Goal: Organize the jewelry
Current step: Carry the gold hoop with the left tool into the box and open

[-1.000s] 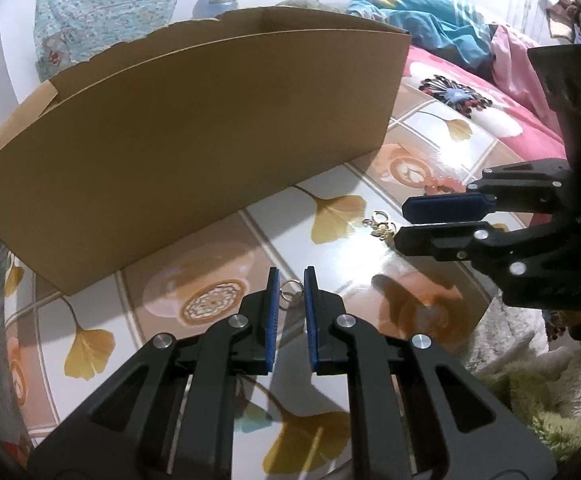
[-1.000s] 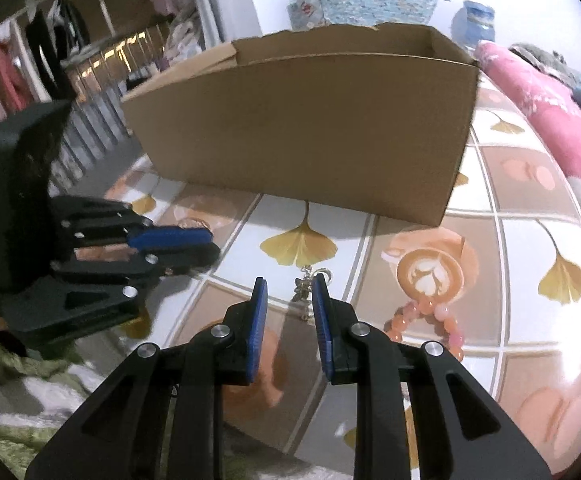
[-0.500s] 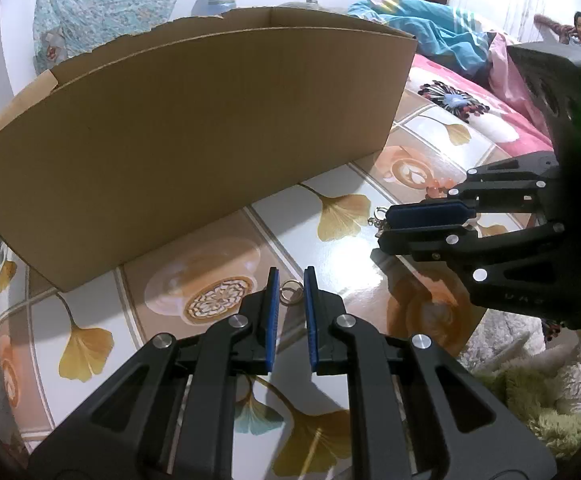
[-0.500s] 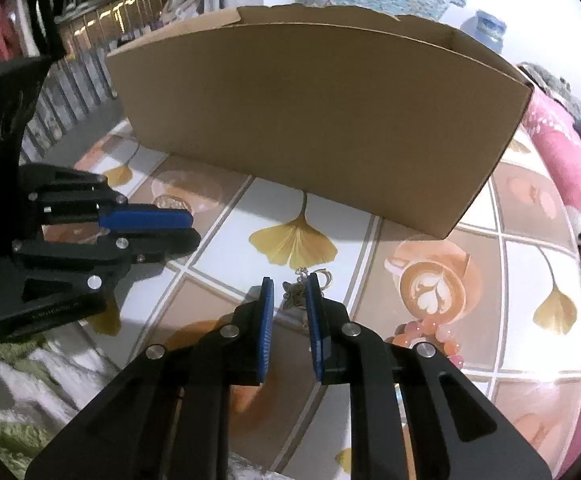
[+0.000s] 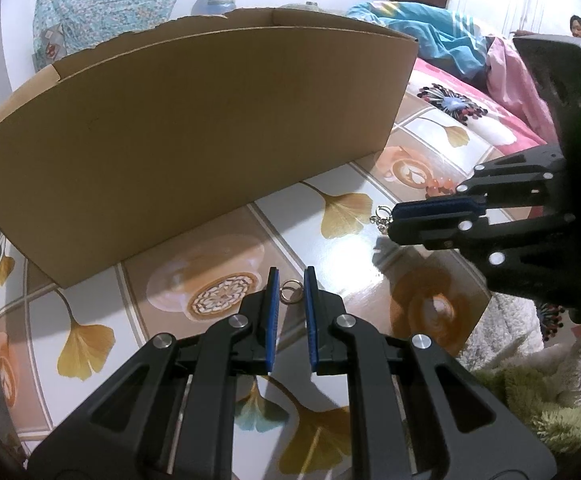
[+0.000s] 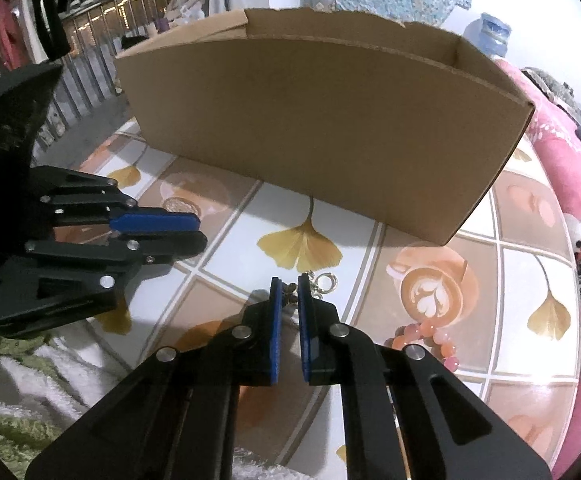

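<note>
left hand-held gripper [image 5: 290,292]: clenched on ring [image 5: 290,291], low over desk [image 5: 218,240], before box [image 5: 194,128].
right hand-held gripper [image 6: 289,294]: jaws just closed on clasp charm [image 6: 322,282], mid-desk.
risk: thin grips, either piece may slip on lift.

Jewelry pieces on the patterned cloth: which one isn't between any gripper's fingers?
The orange bead bracelet, lying free. The small ring sits in the left gripper; the metal charm cluster in the right gripper.

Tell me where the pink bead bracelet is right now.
In the right wrist view the pink bead bracelet lies on the patterned tabletop, just right of the right gripper, below the printed latte cup and in front of the cardboard box.
</note>
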Demonstrator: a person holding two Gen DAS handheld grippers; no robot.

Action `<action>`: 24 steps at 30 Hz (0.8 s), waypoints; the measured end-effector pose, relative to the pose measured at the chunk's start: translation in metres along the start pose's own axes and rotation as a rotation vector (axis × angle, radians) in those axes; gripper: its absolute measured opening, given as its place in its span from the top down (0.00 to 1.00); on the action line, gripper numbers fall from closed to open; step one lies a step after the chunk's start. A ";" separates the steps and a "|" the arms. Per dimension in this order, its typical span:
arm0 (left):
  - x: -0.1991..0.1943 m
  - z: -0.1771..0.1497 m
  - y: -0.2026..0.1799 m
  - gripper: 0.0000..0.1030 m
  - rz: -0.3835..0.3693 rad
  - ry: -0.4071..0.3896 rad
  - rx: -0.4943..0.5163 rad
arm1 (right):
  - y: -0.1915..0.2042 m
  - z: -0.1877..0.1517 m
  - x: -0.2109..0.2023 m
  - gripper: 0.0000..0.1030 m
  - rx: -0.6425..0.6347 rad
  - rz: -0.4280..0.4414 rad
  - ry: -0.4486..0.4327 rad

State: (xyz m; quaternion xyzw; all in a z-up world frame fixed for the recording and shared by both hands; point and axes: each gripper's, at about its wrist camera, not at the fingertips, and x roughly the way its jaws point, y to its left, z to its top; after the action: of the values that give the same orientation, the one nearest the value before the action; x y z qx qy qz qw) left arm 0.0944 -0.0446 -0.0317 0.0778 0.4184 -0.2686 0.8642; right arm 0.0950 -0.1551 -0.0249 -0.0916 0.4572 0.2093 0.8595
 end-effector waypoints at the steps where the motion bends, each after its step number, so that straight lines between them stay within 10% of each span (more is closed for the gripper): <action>1: -0.001 0.000 0.000 0.89 -0.001 -0.003 0.000 | 0.000 0.000 -0.003 0.92 -0.001 0.002 -0.007; 17: -0.100 0.055 0.023 0.89 -0.085 -0.237 0.019 | -0.014 0.069 -0.084 0.92 0.021 0.202 -0.287; 24: -0.078 0.113 0.072 0.89 -0.025 -0.104 -0.011 | -0.040 0.151 -0.057 0.92 0.035 0.292 -0.187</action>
State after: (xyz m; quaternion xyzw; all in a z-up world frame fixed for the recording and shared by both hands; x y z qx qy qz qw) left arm 0.1704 0.0070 0.0937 0.0536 0.3751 -0.2808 0.8818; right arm 0.1976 -0.1543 0.1057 0.0106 0.3874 0.3316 0.8602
